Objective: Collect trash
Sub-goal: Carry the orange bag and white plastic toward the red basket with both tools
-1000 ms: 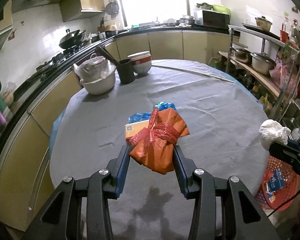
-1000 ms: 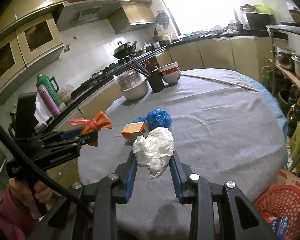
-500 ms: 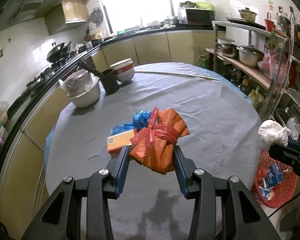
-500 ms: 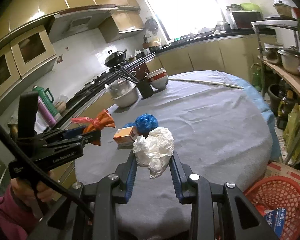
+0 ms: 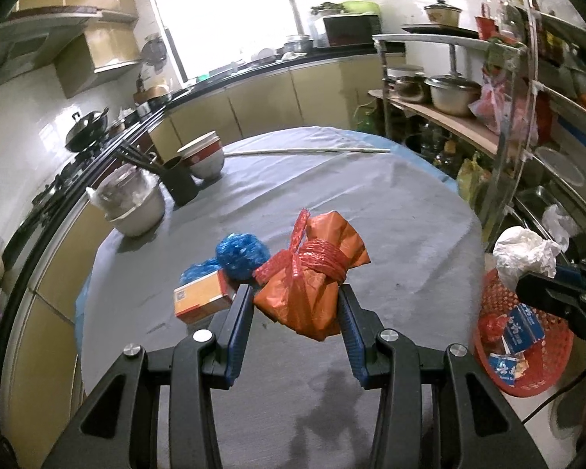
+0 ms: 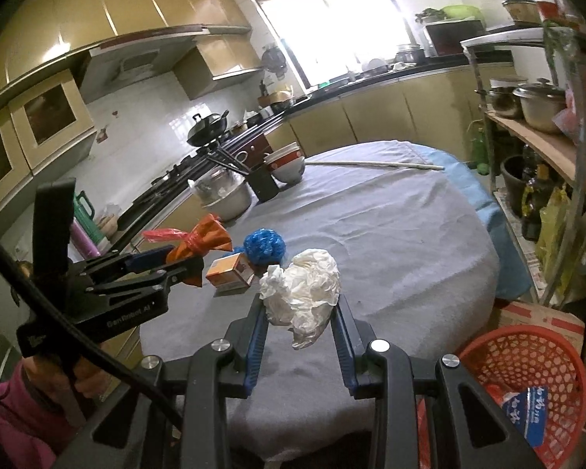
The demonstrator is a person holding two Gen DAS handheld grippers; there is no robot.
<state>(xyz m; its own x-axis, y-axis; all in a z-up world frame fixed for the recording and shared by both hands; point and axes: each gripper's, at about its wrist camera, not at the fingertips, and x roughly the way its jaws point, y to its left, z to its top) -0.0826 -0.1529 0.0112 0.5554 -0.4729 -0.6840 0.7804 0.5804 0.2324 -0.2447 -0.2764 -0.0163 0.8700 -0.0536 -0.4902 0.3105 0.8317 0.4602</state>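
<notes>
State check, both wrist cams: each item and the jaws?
left gripper: jaws shut on orange bag
orange bag: tied, lifted
right gripper: jaws shut on white wad
white wad: crumpled, lifted
blue bag: balled, on table
orange box: closed, on table
red basket: partly filled

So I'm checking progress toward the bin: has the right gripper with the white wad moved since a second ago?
Yes. The right gripper, shut on the white wad, has swung right toward the red basket, which shows more now.
</notes>
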